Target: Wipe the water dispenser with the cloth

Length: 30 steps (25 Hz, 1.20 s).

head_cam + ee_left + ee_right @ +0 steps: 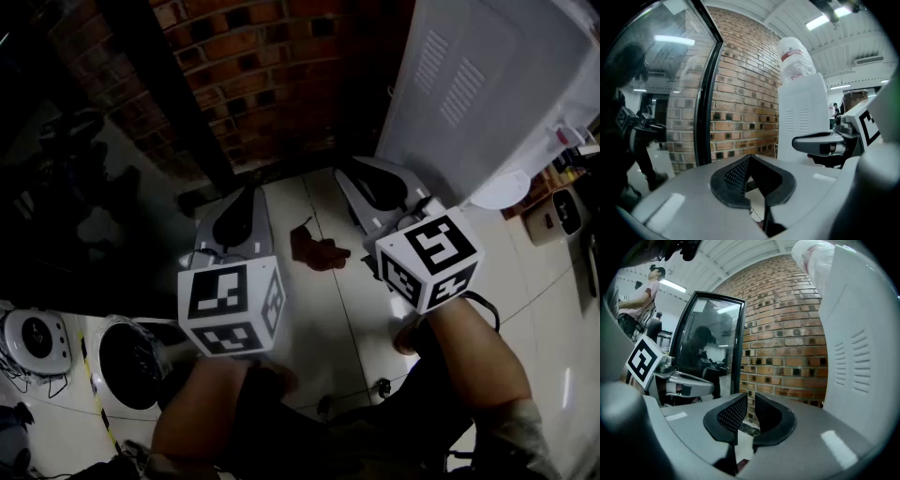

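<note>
Since the cloth [319, 251] lies crumpled on the floor [328, 314], between the left hand-held gripper [242, 202] and right hand-held gripper [370, 187] and slightly ahead, I'd guess it's light and floppy, so pinch a raised fold. Both are closed, empty. Dispenser [487, 94] stands just right of the right one.

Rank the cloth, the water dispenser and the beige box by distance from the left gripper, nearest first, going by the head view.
1. The cloth: on the floor, just right of the left gripper.
2. The water dispenser: upper right.
3. The beige box: far right edge, past the dispenser's base.
</note>
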### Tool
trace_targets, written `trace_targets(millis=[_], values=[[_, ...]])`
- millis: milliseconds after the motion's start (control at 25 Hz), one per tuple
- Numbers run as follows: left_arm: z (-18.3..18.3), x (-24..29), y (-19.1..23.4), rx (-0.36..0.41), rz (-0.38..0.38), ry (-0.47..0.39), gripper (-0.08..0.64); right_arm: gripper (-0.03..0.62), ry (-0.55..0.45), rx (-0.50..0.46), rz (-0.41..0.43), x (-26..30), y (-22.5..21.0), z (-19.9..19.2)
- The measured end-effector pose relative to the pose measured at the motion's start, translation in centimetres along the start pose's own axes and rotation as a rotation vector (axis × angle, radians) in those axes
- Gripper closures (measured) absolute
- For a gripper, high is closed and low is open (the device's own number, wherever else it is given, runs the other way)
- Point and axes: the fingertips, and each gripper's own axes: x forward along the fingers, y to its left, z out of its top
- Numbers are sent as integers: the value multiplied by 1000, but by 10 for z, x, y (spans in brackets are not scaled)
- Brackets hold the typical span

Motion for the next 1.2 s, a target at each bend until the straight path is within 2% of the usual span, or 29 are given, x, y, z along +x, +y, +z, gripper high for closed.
trace_targets(millis=[200,360,520,640,800,960,1080,1200], values=[[-7,10,19,7,47,12,560,517,-9,-29,-11,14,-5,5],[-14,32,38,4,95,33,560,506,4,-20,15,39,-5,5],[-36,57,42,-43,74,55,560,480,68,-35,64,68,-9,-21],[-62,75,43,-87,73,64,560,476,154,-82,98,89,-16,-67],[-107,94,48,1,116,113,560,468,266,-84,176,122,-14,-138],[-132,110,39,8,94,126,560,453,352,-89,244,145,-9,-204],[-156,110,25,51,61,155,560,431,414,-68,283,151,0,-259],[-193,107,34,81,102,224,560,401,482,-35,307,155,10,-311]])
